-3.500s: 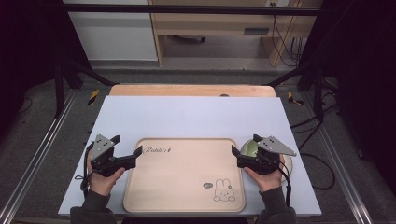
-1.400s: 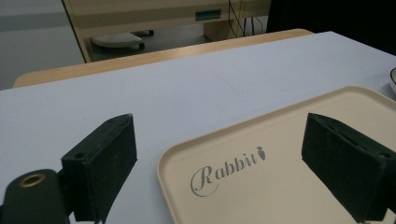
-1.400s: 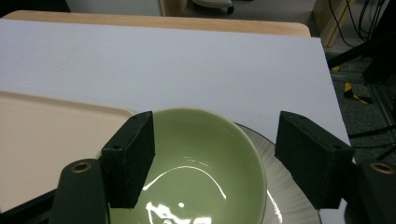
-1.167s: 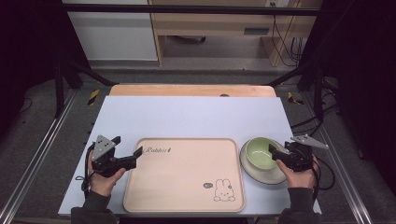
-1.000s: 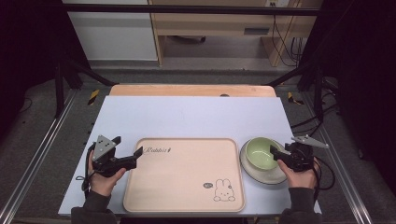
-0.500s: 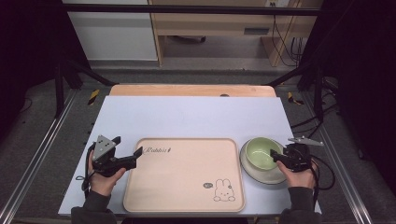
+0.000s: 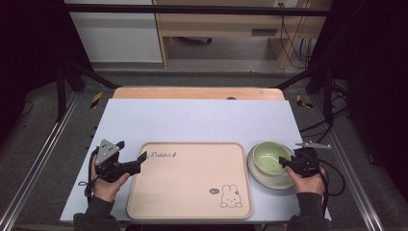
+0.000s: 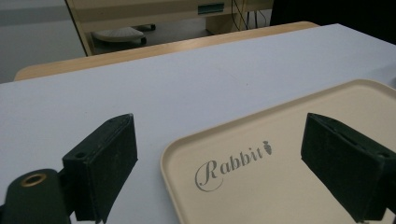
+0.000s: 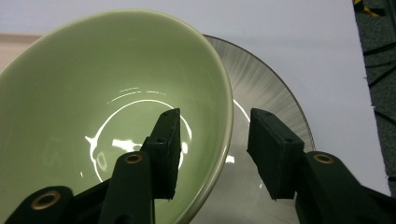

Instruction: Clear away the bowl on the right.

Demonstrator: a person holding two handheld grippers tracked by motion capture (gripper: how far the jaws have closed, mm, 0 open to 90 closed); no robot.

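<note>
A pale green bowl stands on a grey-white plate at the right of a beige tray printed with a rabbit. My right gripper is at the bowl's right rim. In the right gripper view the right gripper is open and straddles that rim: one jaw is inside the bowl, the other outside over the plate. My left gripper is open at the tray's left rim. In the left gripper view the left gripper has its jaws wide apart over the corner of the tray.
The tray and plate lie on a pale blue sheet over a wooden table. The table's right edge is close behind the right hand. Cables trail off the right side. Dark frame rails run along both sides.
The right gripper has pulled back to the right off the bowl, uncovering it, and now sits at its right rim. The left gripper and the tray have not moved.
</note>
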